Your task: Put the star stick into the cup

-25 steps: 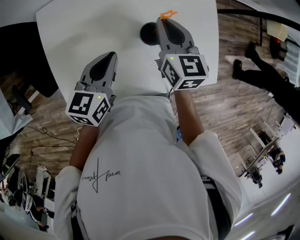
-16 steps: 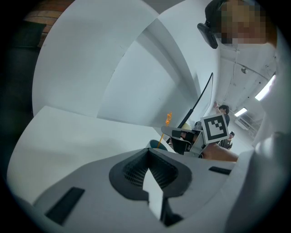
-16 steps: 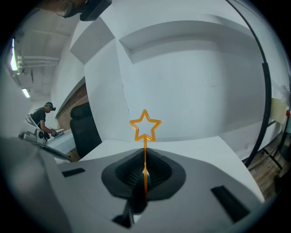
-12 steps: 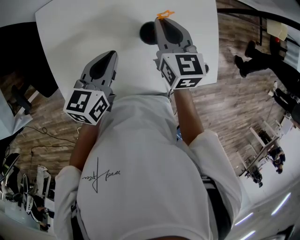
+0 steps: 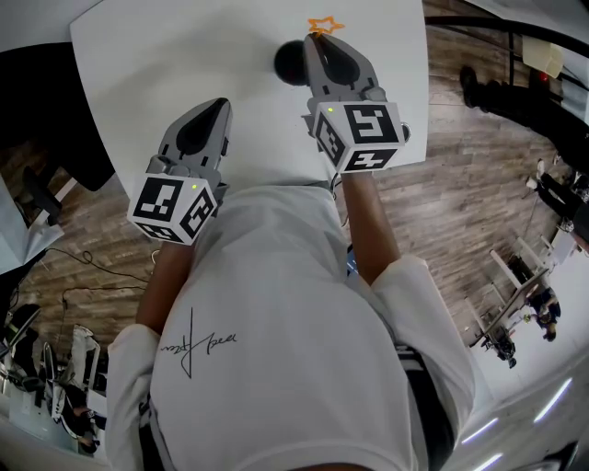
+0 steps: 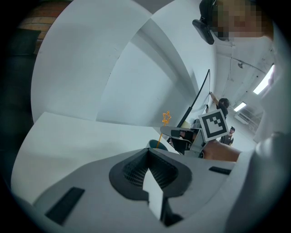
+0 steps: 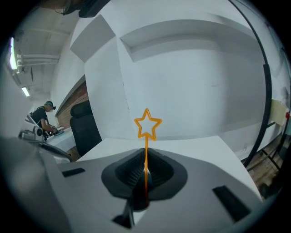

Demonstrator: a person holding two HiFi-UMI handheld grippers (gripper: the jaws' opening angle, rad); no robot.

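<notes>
Your right claw (image 5: pixel 319 39) clamps the star stick (image 5: pixel 324 25); the cup (image 5: pixel 292 63) sits just left of its tip on the counter (image 5: pixel 175 51). Your left claw (image 5: pixel 218 108) is closed, empty.

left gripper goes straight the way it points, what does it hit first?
Probably the cup, just right of the left gripper's line; depth is unclear, so it may slide past over bare table.

The star stick (image 7: pixel 146 152) is orange, the cup (image 5: pixel 291 63) dark, the table (image 5: pixel 184 55) white.
</notes>
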